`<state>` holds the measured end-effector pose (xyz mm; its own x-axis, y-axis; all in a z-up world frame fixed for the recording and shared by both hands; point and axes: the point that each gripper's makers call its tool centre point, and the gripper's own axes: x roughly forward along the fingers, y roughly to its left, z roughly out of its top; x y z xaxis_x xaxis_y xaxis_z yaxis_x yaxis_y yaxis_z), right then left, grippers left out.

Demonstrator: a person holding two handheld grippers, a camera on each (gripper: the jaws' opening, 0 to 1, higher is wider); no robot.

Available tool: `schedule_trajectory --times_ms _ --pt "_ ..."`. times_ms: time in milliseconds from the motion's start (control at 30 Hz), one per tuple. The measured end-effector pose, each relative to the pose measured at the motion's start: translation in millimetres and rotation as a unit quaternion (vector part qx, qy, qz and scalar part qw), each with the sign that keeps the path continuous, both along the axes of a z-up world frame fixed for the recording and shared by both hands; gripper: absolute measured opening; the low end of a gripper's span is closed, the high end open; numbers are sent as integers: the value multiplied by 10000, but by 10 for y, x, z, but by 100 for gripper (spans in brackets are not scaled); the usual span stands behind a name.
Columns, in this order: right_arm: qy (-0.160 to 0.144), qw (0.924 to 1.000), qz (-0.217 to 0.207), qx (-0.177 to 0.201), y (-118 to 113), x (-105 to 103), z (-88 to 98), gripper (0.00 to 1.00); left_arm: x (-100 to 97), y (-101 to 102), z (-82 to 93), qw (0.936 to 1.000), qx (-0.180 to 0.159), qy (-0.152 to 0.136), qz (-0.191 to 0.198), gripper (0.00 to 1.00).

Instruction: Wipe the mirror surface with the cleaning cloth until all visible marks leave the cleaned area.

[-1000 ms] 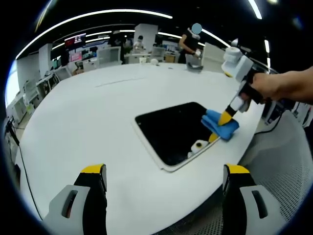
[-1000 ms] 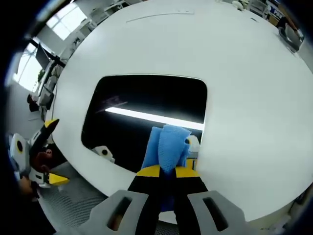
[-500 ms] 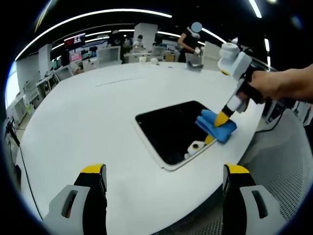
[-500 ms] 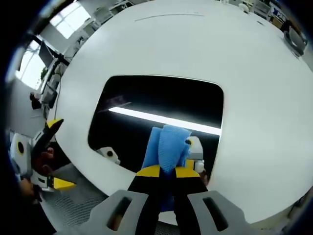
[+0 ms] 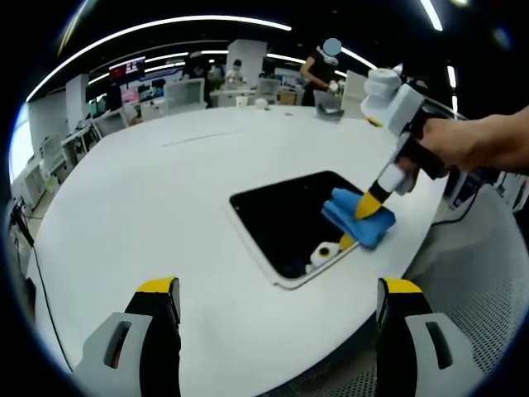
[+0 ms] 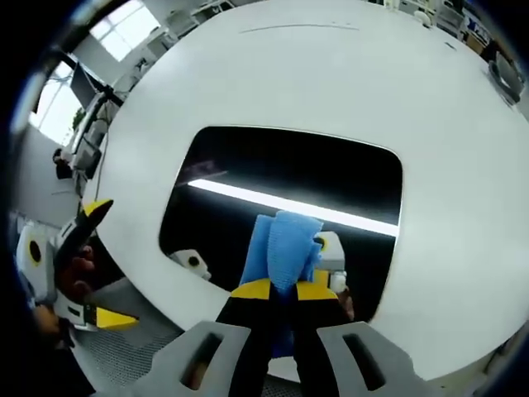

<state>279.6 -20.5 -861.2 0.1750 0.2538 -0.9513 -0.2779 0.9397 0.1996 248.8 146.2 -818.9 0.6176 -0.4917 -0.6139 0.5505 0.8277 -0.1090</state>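
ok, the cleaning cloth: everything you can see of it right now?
The cleaning cloth is blue, soft and ribbed-looking, folded into a thick wad. The right gripper is shut on it, yellow-tipped jaws pinching its near end, the rest sticking out ahead. In the left gripper view the cloth is pressed down on the dark mirror near its edge on the person's side, part lapping over the pale frame toward the white table. Its underside is hidden.

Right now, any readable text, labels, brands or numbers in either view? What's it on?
None readable.
Wall screens in the left gripper view: coloured content, too small and blurred to read.
Mirror, cloth, table: no print seen.
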Motion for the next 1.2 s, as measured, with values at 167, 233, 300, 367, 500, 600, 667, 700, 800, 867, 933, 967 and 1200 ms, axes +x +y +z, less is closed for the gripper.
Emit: schedule_trajectory --times_ms 167,233,300,367,500,600,667,700,800,867,933,967,1200 --pt "17 10000 17 26 39 10 -8 2 -3 -6 -1 10000 7 -2 -22 100" --pt "15 10000 34 29 58 13 -11 2 -4 -8 -2 10000 3 1 -29 100" --pt "21 10000 40 47 77 8 -5 2 -2 -6 -2 10000 4 -4 -27 100" --pt "19 10000 57 49 103 10 -6 2 -3 -7 -3 10000 5 -2 -33 100" --pt "-10 9999 94 56 149 -1 7 2 -1 -9 -3 10000 -10 2 -25 100" --pt "-11 9999 106 74 190 2 8 2 5 -8 6 10000 -40 -14 0 100" --pt "-9 9999 122 80 213 2 10 2 8 -8 7 10000 -40 -22 3 100" --pt "-6 9999 128 86 222 2 11 2 8 -6 5 10000 -35 -21 5 99" --pt "-5 9998 154 100 265 -10 27 3 7 -6 3 10000 -35 -14 4 99" --pt "-2 9998 177 108 296 -10 28 3 7 -5 4 10000 -39 -12 13 99" --pt "30 9997 224 122 330 -7 25 3 6 -5 4 10000 -37 -11 9 99" --pt "61 9996 229 137 345 -8 25 3 6 -6 4 10000 -36 -11 5 99" --pt "46 9994 308 153 433 -5 24 3 13 5 4 10000 -37 -17 33 99"
